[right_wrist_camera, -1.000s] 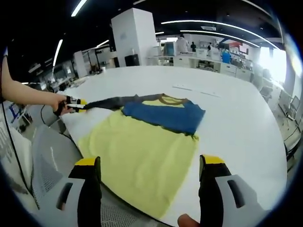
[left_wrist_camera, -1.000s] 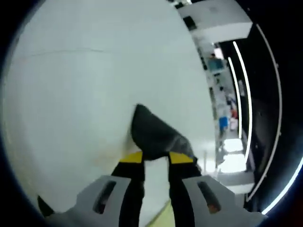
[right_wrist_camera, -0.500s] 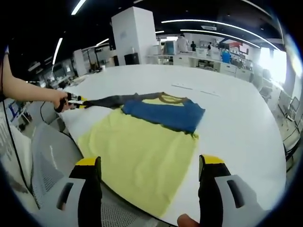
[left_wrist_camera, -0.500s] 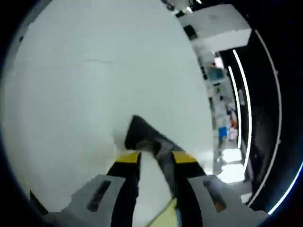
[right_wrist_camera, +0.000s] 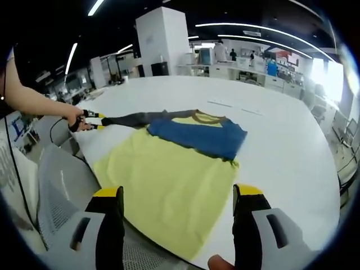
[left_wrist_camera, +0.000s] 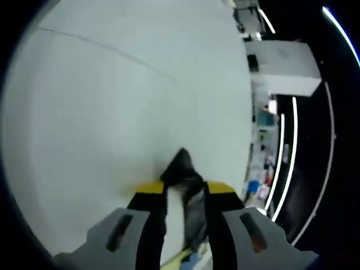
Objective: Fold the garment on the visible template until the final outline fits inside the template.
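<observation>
The shirt [right_wrist_camera: 169, 169] lies spread on the white table [right_wrist_camera: 281, 140], its yellow body nearest the right gripper view and running close to the table's near edge. One blue sleeve [right_wrist_camera: 197, 135] is folded across the upper chest, just below the brown collar [right_wrist_camera: 199, 117]. The other sleeve, dark grey [right_wrist_camera: 132, 118], stretches out flat toward the left side of that view, where the left gripper [right_wrist_camera: 97, 120] has its end. A person's hand [right_wrist_camera: 76, 119] and bare forearm reach in from the left edge to hold that gripper.

In the left gripper view, the left gripper [left_wrist_camera: 184, 194] has its yellow-tipped jaws drawn close together on the dark grey cuff [left_wrist_camera: 181, 167], which sticks out beyond the tips and bunches between them. A sliver of yellow and blue cloth shows at the bottom between the jaws. The white tabletop [left_wrist_camera: 112, 101] lies beyond, with a faint line crossing it.

The right gripper [right_wrist_camera: 171, 194] hangs over the near hem of the shirt with its jaws spread wide apart and nothing between them. A fingertip shows at the bottom edge of its view. A grey mesh chair [right_wrist_camera: 56, 180] stands beside the table at the lower left. Behind the table stand a white pillar [right_wrist_camera: 163, 42] and benches with people far off.
</observation>
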Motion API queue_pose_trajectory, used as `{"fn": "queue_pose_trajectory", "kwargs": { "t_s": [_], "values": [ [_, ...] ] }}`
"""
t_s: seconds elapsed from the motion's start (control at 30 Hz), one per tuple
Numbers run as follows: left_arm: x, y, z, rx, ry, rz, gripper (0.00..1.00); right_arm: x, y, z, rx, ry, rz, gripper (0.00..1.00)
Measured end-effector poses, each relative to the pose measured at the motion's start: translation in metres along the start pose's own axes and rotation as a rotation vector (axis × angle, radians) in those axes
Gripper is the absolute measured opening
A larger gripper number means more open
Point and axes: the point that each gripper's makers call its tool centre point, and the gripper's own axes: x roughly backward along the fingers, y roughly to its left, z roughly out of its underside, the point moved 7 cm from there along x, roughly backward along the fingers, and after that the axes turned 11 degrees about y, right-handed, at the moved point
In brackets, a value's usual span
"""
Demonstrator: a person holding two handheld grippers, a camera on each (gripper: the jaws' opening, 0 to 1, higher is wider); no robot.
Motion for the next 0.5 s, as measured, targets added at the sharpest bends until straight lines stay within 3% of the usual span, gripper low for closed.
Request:
{"fn": "queue_pose_trajectory", "kwargs": {
  "t_s": [0.03,0.1,0.13,0.17,0.33,0.4,0.5],
  "values": [
    [-0.005,0.003,-0.013,0.024,0.008,-0.016,0.12,0.000,0.000,0.000,0.000,0.001,0.001,0.78],
    [-0.006,0.003,-0.011,-0.019,0.014,-0.047,0.00,0.001,0.000,0.001,-0.003,0.004,0.004,0.77],
    [-0.007,0.004,-0.013,-0.041,-0.001,-0.074,0.00,0.001,0.000,0.002,-0.004,0.005,0.005,0.77],
    [-0.003,0.000,-0.003,-0.062,-0.014,-0.067,0.00,0.001,0.000,0.002,-0.005,0.006,0.006,0.77],
    [-0.004,-0.003,-0.013,-0.095,-0.035,-0.064,0.00,0.000,0.003,0.003,-0.005,0.008,0.005,0.76],
    [-0.001,-0.013,-0.015,-0.123,-0.039,-0.045,0.00,-0.002,0.005,0.002,-0.002,0.009,0.002,0.76],
    [-0.002,-0.018,-0.021,-0.265,-0.056,-0.041,0.00,-0.003,0.007,0.000,0.001,0.005,-0.004,0.76]
  ]
}}
